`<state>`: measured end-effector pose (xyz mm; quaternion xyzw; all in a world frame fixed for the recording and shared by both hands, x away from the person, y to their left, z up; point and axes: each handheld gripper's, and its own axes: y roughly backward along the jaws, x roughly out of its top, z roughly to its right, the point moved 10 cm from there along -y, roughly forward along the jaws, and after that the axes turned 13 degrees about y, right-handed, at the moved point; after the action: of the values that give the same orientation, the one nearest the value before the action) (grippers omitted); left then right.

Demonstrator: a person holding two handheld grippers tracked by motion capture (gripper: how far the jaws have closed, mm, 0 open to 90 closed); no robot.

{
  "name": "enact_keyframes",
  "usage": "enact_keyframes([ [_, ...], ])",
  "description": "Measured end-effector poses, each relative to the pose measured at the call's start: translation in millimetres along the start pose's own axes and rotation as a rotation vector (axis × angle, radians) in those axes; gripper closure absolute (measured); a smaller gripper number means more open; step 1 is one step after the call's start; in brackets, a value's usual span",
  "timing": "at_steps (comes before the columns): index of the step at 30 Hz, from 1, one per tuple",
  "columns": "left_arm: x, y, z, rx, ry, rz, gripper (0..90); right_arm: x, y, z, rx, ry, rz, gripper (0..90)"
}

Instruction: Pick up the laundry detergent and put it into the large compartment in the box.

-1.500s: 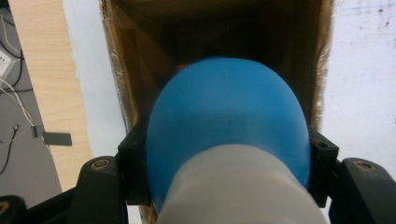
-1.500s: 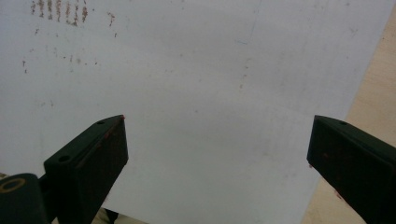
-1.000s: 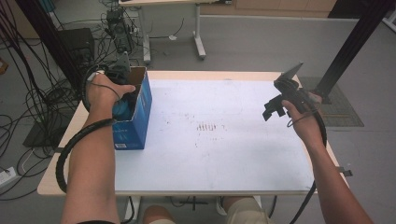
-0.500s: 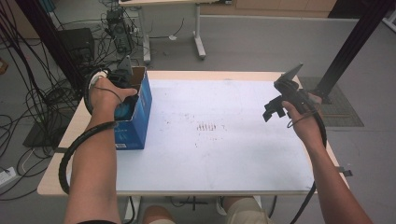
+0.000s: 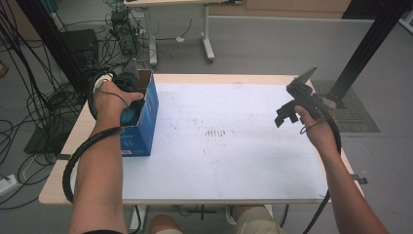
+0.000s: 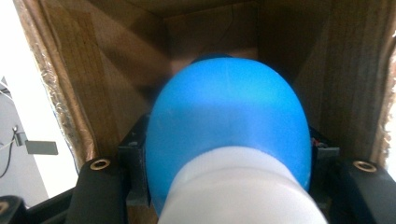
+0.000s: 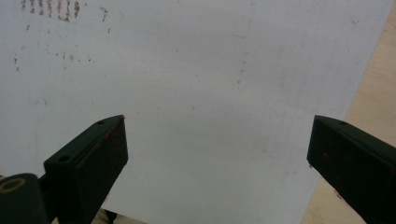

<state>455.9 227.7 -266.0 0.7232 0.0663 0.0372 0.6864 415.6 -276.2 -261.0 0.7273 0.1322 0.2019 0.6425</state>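
Cardboard box (image 6: 93, 70) interior (clamped blue ball (image 6: 226, 126))

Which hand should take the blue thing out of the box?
Left. Its tongs already grip the blue and white rounded object inside the blue cardboard box; the right tongs hang open over the table.

The high camera is looking forward and down over the whole table (image 5: 234, 161). My left gripper's camera is peering close into the box (image 6: 93, 70) at the far left. My right gripper's camera is facing down at the sheet (image 7: 201, 79), which the high view shares.
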Motion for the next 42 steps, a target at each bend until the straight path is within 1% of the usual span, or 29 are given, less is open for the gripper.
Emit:
enact_keyframes([
  [42,-0.5,-0.4,0.3,-0.001,0.007,0.004,36.9,-0.2,2.7,-0.1,-0.004,-0.001,0.001,5.2],
])
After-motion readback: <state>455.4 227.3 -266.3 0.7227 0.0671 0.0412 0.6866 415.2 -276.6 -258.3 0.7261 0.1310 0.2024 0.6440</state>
